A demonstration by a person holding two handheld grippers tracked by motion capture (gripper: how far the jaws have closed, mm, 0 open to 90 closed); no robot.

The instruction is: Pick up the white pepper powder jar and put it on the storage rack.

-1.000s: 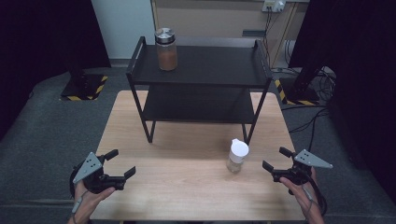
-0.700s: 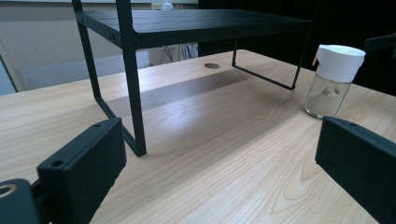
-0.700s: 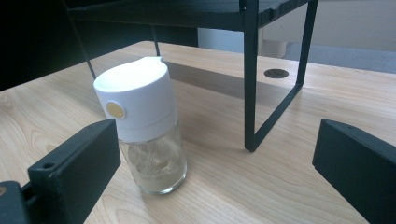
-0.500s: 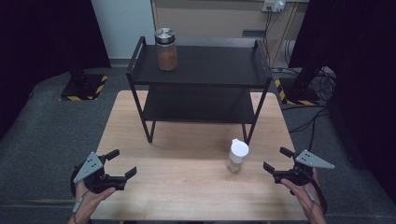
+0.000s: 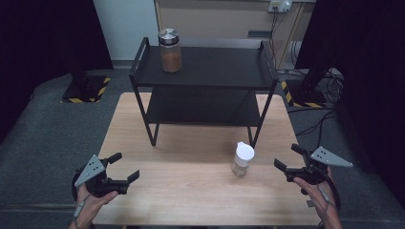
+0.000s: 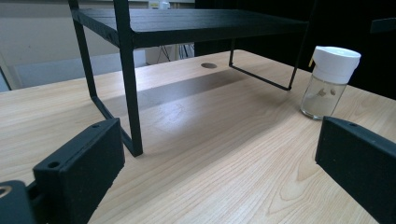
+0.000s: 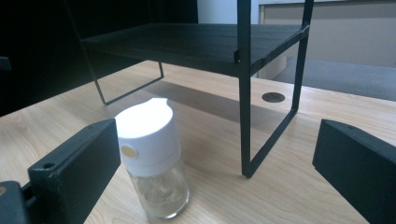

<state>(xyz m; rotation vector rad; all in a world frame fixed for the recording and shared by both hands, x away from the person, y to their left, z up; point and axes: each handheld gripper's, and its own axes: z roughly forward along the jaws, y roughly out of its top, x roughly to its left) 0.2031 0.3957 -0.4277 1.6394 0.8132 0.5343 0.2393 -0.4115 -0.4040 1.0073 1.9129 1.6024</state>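
Wooden counter, light grain, a black two-tier shelf rack standing on its far half. On the rack's top tier, at the left end, an upright glass jar with a metal lid and brown contents. Nearest the hands: a small clear bottle with a white cap, upright on the counter just in front of the rack's front right leg, apart from it. Right claw held low at the counter's near right edge, jaws spread wide and empty, pointing left toward the bottle; near it, not touching. In the right gripper view the bottle stands close in, just beside the left jaw and partly behind it, with the rack leg to its right and a round cable hole in the counter beyond. The bottle looks nearly empty, with only specks inside. Left claw at the near left corner, jaws also wide apart, holding nothing, angled toward the counter's middle and well apart from the bottle. In the left gripper view the bottle sits far off to the right, beyond the right jaw, with the rack's front left leg rising between the jaws. Each gripper carries a grey three-cornered plate on top. Dark floor all round, with yellow-black hazard tape at the left rear.
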